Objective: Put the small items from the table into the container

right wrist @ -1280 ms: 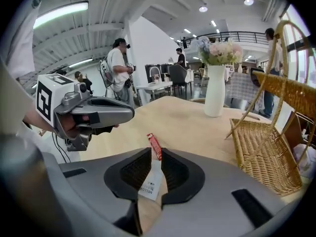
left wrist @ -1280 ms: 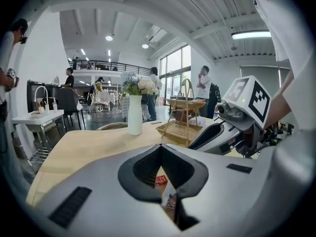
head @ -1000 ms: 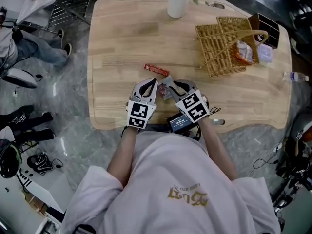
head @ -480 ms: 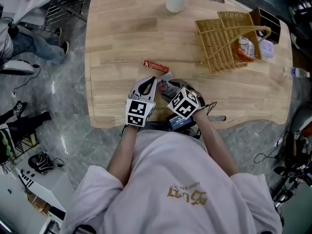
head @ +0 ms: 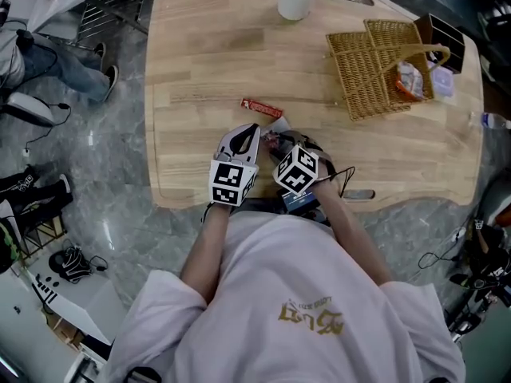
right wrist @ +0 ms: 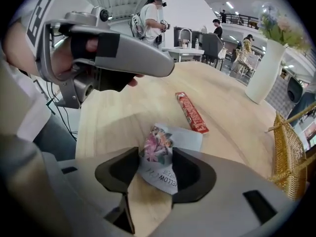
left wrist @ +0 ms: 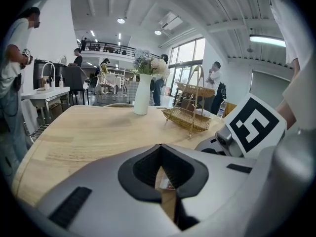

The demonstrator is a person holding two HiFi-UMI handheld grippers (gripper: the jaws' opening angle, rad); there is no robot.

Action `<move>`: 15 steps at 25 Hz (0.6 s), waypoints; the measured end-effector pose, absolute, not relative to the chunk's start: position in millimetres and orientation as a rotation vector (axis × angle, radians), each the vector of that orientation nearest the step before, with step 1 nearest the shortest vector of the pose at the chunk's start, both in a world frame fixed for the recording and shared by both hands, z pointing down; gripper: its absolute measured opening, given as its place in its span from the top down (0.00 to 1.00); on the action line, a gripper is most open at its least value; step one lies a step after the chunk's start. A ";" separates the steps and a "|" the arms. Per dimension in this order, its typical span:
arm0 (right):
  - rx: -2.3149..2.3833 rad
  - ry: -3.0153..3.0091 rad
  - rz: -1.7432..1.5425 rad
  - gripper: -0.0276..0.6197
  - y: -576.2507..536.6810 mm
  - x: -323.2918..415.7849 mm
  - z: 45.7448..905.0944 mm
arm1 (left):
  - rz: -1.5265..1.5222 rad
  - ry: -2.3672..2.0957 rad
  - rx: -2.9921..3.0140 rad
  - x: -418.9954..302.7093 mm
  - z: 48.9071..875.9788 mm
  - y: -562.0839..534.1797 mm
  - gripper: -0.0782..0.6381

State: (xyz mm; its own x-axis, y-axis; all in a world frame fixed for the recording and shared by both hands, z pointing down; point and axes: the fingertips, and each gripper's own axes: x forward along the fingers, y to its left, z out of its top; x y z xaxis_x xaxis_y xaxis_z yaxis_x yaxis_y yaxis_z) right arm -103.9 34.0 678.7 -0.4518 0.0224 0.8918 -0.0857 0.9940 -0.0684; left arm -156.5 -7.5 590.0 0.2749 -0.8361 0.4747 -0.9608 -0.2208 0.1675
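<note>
Basket-filling, part done, with two small items left out.
Wicker basket (head: 351, 54): standing on the worktop (head: 200, 54), already holding at least one wrapped snack (head: 409, 80); exact count inside not clear. Red bar (head: 262, 108): flat on the wood, well apart from the basket, untouched. Crumpled floral packet (right wrist: 159, 142): farther from the basket than the bar, near the wearer's edge. Right tongs (right wrist: 155, 157): spread wide over that packet, one jaw either side, pads not pressing it as far as can be seen — nothing lifted yet. Left tongs (head: 244, 134): jaws closed together, nothing gripped, just beside the right pair and equally far from the basket. Judged remaining: grip and carry of the packet to the basket, then the same for the bar.
</note>
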 end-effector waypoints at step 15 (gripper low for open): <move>0.155 -2.137 0.190 0.84 9.5 -102.1 638.9 | 0.370 -1.665 2.119 -161.6 575.4 -12.9 0.89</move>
